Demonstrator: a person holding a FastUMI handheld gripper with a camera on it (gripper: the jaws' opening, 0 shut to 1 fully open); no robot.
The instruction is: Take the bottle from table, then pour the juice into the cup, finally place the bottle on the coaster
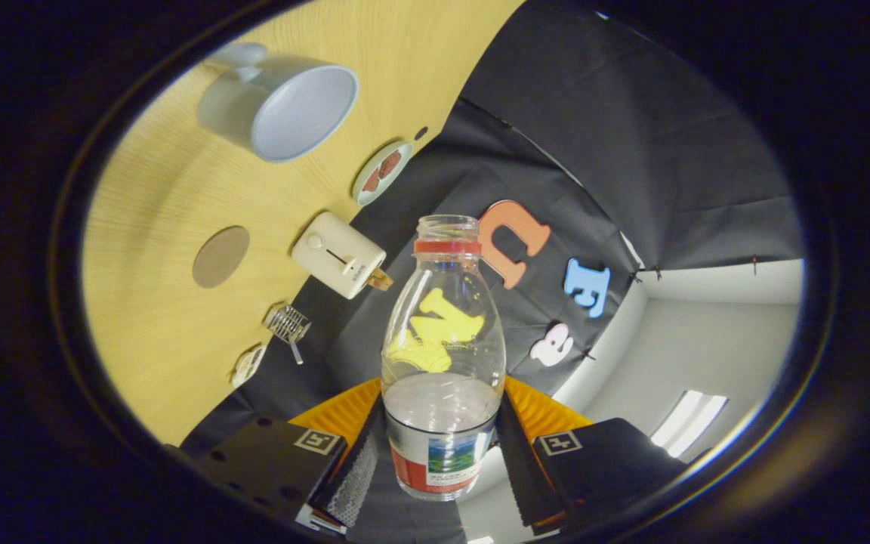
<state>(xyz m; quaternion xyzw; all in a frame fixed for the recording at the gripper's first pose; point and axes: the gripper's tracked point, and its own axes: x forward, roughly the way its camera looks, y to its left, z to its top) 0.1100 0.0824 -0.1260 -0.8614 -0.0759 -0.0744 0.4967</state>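
the gripper [441,461] holds a clear plastic bottle with a red neck ring and a printed label [442,363]; both fingers press against its lower body, one on each side of the label band, so the fingers are closed on the bottle. the bottle sits between the fingers, its base nearest the camera and its open, capless mouth pointing away along the line of the fingers. its long axis runs straight ahead from the gripper. pale, whitish liquid fills the lower part of the bottle, up to just above the label.

the whole scene appears rolled sideways: the light wooden table [163,317] stands like a wall beside the bottle, so the gripper and bottle are tipped well over relative to the tabletop. on that table, a pale blue-grey mug with a handle [284,102] shows its open mouth, well apart from the bottle's mouth. a round brown coaster [220,256] lies flat on the wood nearer the gripper. a small cream toy toaster [338,255] stands between the coaster and the bottle's neck, a small round plate with brown pieces [382,172] beyond it, and a small wire basket [288,325] near the table's edge.
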